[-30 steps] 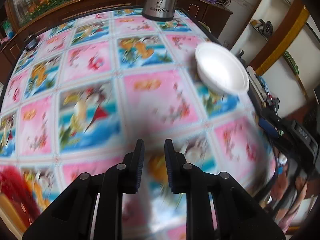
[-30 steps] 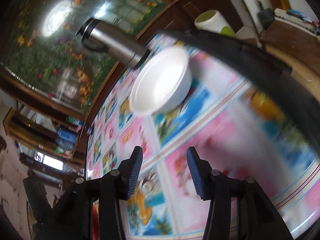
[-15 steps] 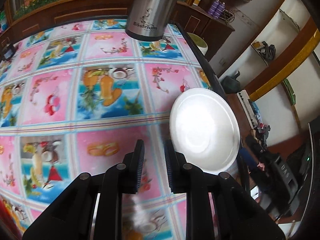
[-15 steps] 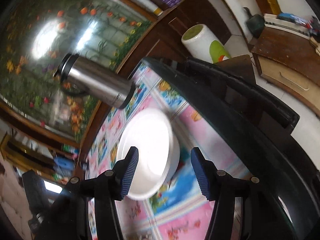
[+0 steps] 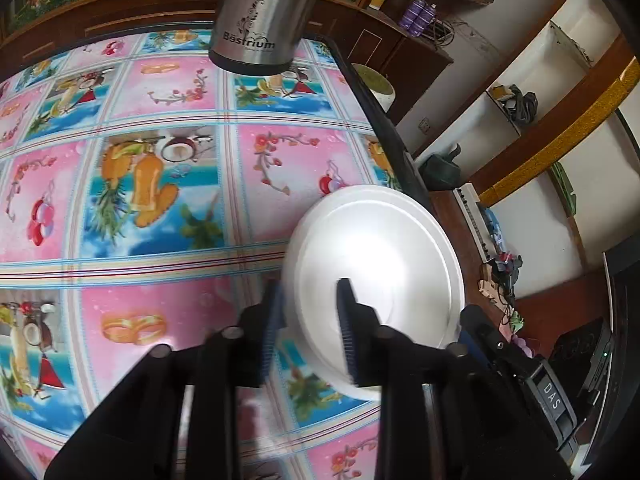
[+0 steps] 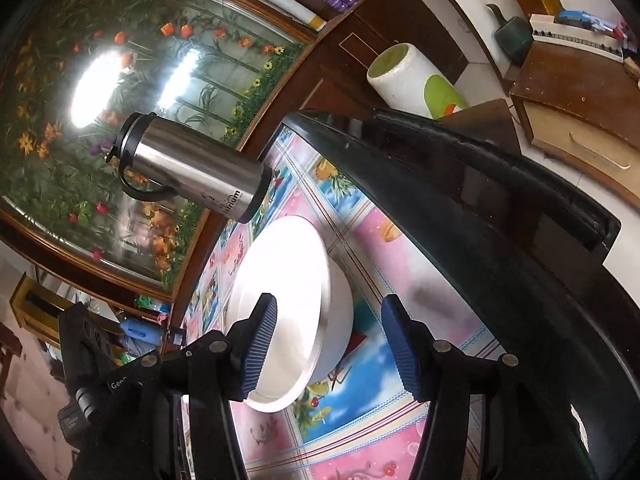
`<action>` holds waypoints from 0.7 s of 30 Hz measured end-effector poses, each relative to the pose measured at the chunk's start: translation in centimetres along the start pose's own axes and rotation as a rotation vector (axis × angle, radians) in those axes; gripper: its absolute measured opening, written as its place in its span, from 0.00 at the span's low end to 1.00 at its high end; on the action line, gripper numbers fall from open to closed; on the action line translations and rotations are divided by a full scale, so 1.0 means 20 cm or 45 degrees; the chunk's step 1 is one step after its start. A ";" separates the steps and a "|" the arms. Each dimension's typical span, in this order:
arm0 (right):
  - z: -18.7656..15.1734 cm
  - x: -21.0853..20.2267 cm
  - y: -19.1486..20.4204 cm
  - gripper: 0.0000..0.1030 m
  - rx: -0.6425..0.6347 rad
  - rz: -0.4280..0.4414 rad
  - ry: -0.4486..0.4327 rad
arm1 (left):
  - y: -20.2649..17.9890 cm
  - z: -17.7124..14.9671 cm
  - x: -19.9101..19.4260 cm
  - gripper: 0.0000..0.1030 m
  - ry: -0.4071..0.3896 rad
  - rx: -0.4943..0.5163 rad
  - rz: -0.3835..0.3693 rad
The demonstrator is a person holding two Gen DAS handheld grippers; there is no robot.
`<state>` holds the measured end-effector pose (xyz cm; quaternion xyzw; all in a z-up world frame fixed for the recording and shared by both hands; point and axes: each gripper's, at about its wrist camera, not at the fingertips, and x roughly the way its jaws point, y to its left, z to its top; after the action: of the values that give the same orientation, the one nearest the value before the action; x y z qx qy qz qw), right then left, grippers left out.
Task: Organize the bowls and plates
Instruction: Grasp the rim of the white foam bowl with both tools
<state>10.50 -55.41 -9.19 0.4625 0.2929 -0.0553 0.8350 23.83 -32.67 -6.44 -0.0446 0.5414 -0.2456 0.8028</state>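
Observation:
A white foam bowl point(image 5: 384, 256) stands on the patterned tablecloth near the table's right edge. My left gripper point(image 5: 310, 324) is open, its jaws straddling the bowl's near rim, one finger inside and one outside. In the right wrist view the same bowl point(image 6: 292, 280) sits between the jaws of my right gripper point(image 6: 328, 348), which is open wide, with the left finger over the bowl's rim. Whether either gripper touches the bowl is unclear.
A steel thermos point(image 5: 264, 12) stands at the table's far edge; it also shows in the right wrist view point(image 6: 192, 168). The table's black rim point(image 6: 460, 200) runs close to the bowl. A white bin point(image 6: 412, 80) and wooden furniture stand on the floor beyond.
Both grippers have moved in on the bowl. The left gripper's jaws have widened and now straddle the rim. The right gripper's jaws opened wider around the bowl.

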 end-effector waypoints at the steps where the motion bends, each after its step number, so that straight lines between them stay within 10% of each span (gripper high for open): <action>1: 0.00 0.00 0.00 0.56 -0.002 -0.004 0.000 | 0.00 0.00 0.01 0.35 -0.006 -0.001 0.003; 16: -0.01 0.05 0.00 0.53 -0.006 -0.026 0.024 | 0.04 0.00 0.02 0.51 -0.037 -0.041 -0.001; 21: -0.01 0.04 0.00 0.26 -0.034 -0.066 -0.008 | 0.00 -0.01 0.07 0.52 -0.023 -0.017 -0.001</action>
<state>11.10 -55.14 -9.68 0.4434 0.3029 -0.0746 0.8403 24.16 -33.20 -7.73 -0.0523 0.5359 -0.2419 0.8072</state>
